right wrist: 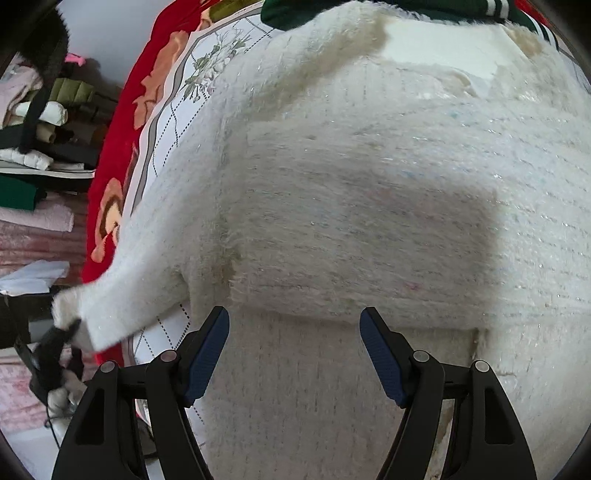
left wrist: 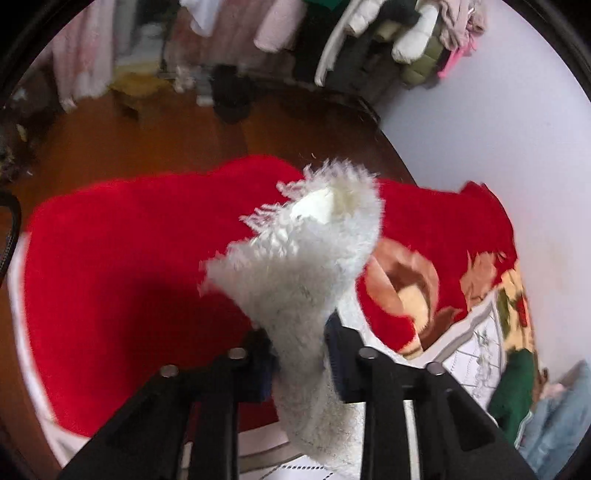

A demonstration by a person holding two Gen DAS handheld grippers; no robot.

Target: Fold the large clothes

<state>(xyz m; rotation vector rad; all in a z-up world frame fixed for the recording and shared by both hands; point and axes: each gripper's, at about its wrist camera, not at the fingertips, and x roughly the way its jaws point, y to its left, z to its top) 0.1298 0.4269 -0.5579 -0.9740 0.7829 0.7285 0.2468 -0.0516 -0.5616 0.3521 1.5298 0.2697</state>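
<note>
A fluffy white sweater (right wrist: 369, 203) lies spread on the bed, front side filling the right wrist view. Its left sleeve (right wrist: 140, 266) stretches out to the left. My left gripper (left wrist: 299, 350) is shut on the sleeve's cuff (left wrist: 306, 251) and holds it lifted above the red blanket (left wrist: 129, 277); that gripper also shows at the sleeve end in the right wrist view (right wrist: 62, 332). My right gripper (right wrist: 293, 343) is open and empty, hovering just above the sweater's lower hem.
The red floral blanket (right wrist: 110, 155) and a white patterned sheet (right wrist: 177, 122) cover the bed. A green garment (right wrist: 332, 11) lies beyond the sweater's collar. Piles of clothes (left wrist: 388, 44) sit against the wall. Brown floor (left wrist: 147, 140) lies past the bed.
</note>
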